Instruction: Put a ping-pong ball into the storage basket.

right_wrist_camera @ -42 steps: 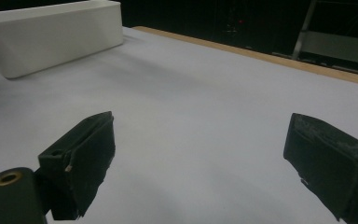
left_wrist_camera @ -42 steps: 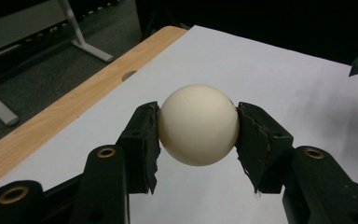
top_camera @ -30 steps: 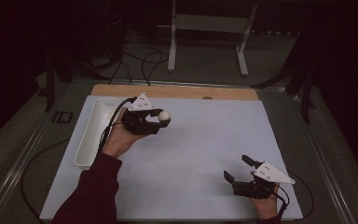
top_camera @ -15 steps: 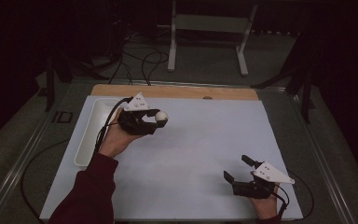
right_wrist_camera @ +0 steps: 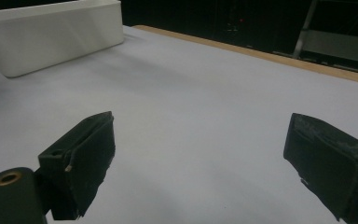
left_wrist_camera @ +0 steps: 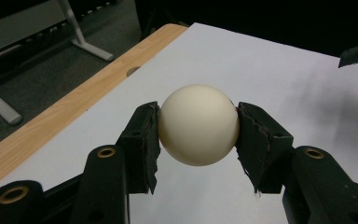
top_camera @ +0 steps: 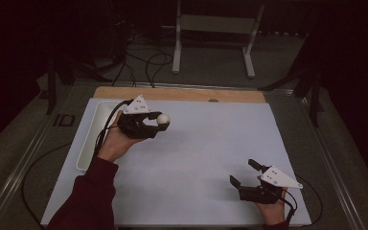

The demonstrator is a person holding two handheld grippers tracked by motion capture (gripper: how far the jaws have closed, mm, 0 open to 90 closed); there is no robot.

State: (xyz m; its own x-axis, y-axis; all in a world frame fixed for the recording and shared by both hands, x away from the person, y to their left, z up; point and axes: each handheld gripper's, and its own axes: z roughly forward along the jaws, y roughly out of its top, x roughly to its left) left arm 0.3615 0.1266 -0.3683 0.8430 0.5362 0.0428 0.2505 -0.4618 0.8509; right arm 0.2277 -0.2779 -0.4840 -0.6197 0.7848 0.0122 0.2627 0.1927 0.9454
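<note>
Table sheet: broad white sheet (top_camera: 206, 163) over a wood-edged table, bare in the middle.
Bin: long white plastic bin (top_camera: 90, 139) at the sheet's left edge, just beside the left hand.
Left gripper (top_camera: 159, 125): clamped on a smooth cream-white ball (left_wrist_camera: 198, 124), held above the sheet, pads on opposite sides at mid-height.
Right gripper (top_camera: 243, 173): jaws spread wide, nothing between them, low at the near right.
Advice: judged a carry; keep the squeeze even and the jaws level, since a smooth ball may slip.

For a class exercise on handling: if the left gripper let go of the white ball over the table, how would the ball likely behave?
The ball is round and smooth, so it would probably roll across the flat white table. The left gripper touches it at two small spots, so it may slip. It looks rigid, undented.
</note>
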